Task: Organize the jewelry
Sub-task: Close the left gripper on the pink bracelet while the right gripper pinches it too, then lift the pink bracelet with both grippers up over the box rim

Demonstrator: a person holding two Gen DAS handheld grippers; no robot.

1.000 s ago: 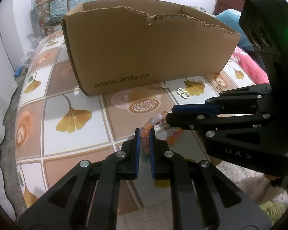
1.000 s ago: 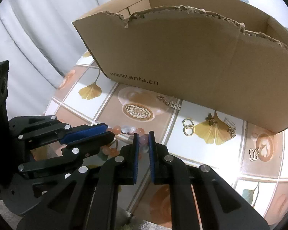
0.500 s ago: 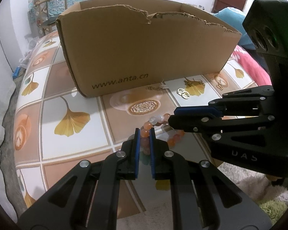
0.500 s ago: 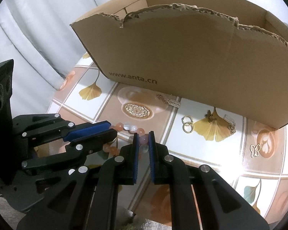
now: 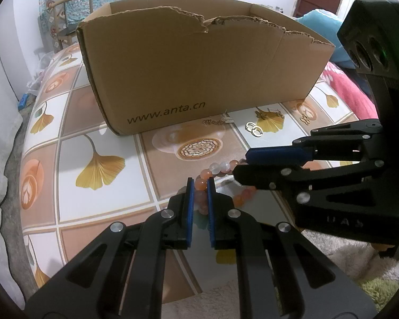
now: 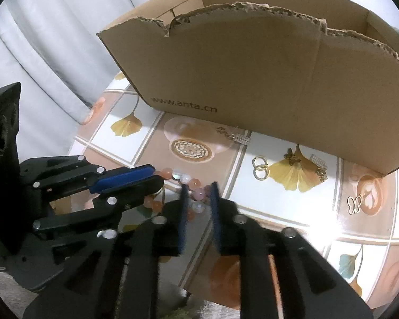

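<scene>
Down near the counter (image 5: 98, 122) front edge, left tongs (image 5: 198, 183) pinching bead bracelet (image 5: 220, 168), right tongs (image 6: 198, 188) just opening, spread around beads.

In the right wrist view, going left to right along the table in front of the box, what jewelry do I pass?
Bead bracelet → chain with bar charm → pair of gold rings → small bronze charm → butterfly charm.

Matt torn cardboard box (image 5: 199, 74), glossy tabletop (image 5: 98, 207), polished bead bracelet (image 5: 220, 168), shiny gold rings (image 6: 260, 167).
</scene>
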